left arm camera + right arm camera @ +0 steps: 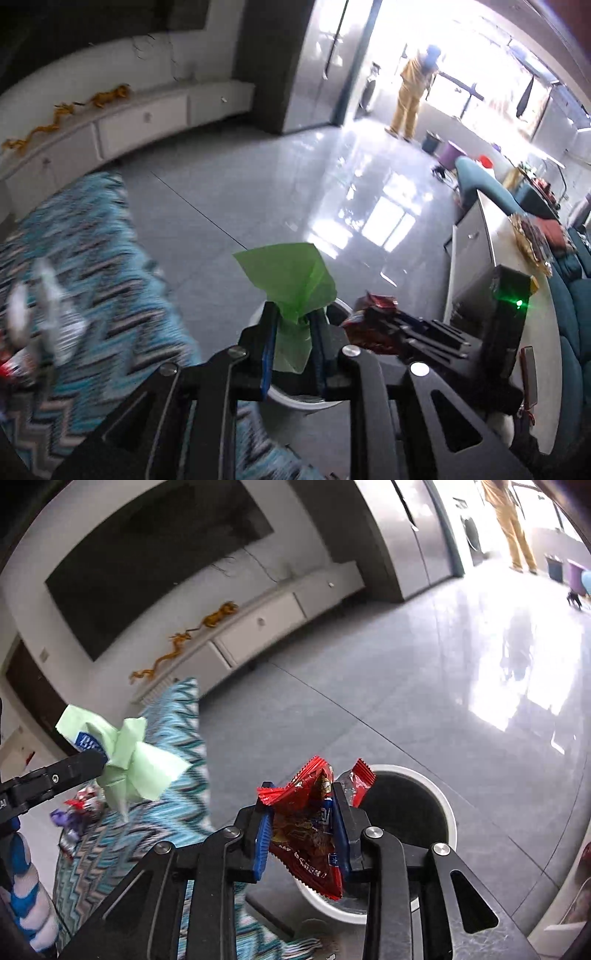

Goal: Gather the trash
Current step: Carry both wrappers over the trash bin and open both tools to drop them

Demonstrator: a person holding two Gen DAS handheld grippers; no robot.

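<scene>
Rug (173,738) fills nine o'clock; bin (443,805) stands open at five o'clock beside it. Right gripper (301,834) holds a red wrapper (306,834) between its pads, hanging at the bin's rim. Left gripper (293,332) is clamped on green paper (291,280). Best to centre each over the opening before letting go.

Daylight floods in from the blown-out window (461,74) at upper right, glaring off the glossy floor (295,192), while the rug (85,240) smears with motion blur and fisheye edges bend and darken.
</scene>
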